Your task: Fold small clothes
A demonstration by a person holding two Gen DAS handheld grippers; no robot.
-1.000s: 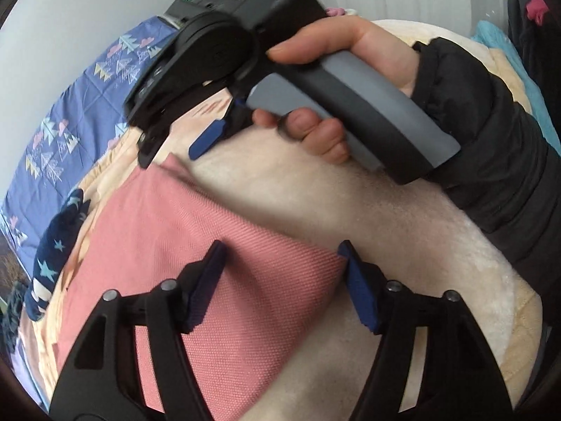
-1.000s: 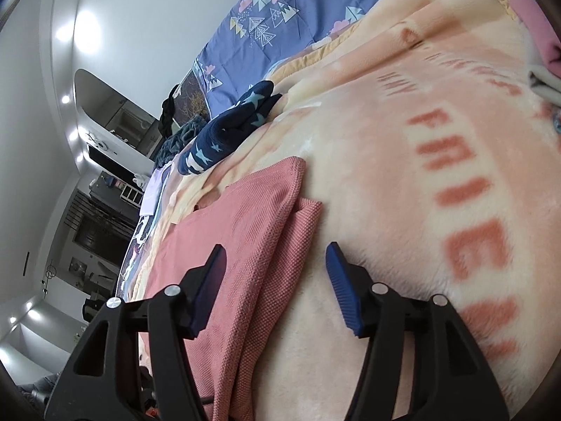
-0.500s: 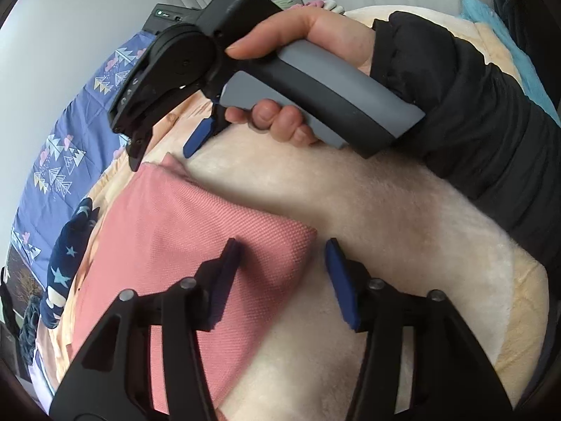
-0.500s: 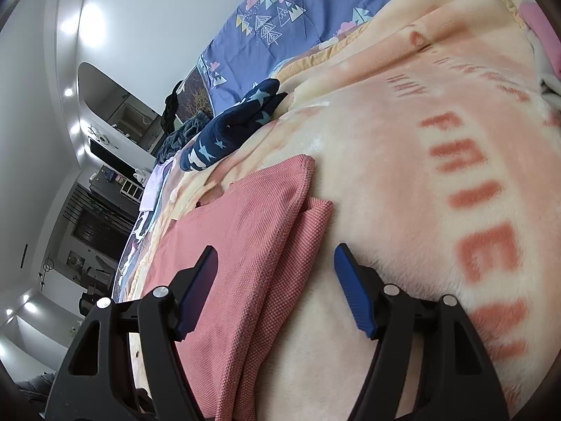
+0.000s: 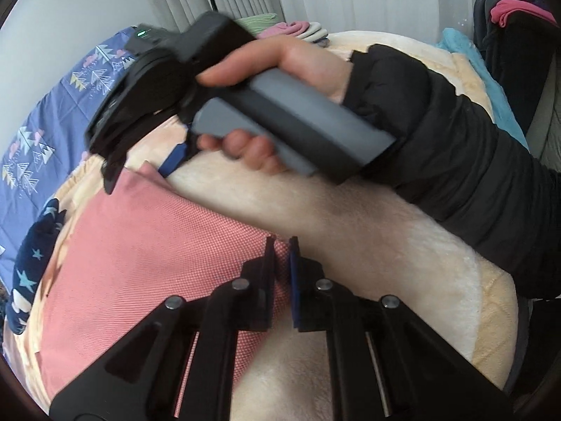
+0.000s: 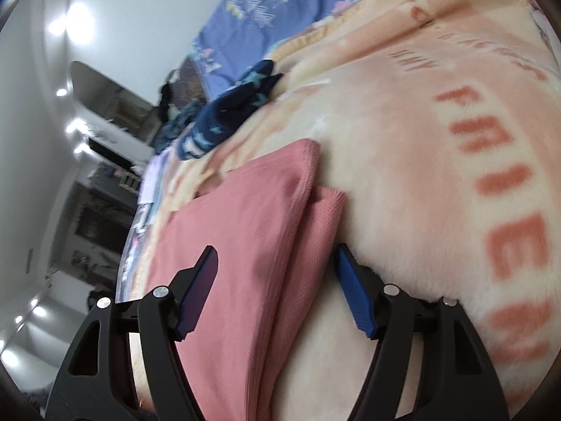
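From the left wrist view, we see our left gripper [image 5: 282, 251] with its jaws just closed, pinching the near corner of the pink garment [image 5: 140, 252], which lies flat on the cream blanket [image 5: 368, 228]. Beyond it, our right hand [image 5: 280, 105] holds the right gripper's handle at the garment's far corner.

From the right wrist view, our right gripper [image 6: 275, 266] stands wide, its fingers straddling the garment's folded edge [image 6: 245, 245] without pressing it. A navy star-print cloth [image 6: 228, 115] lies farther back.
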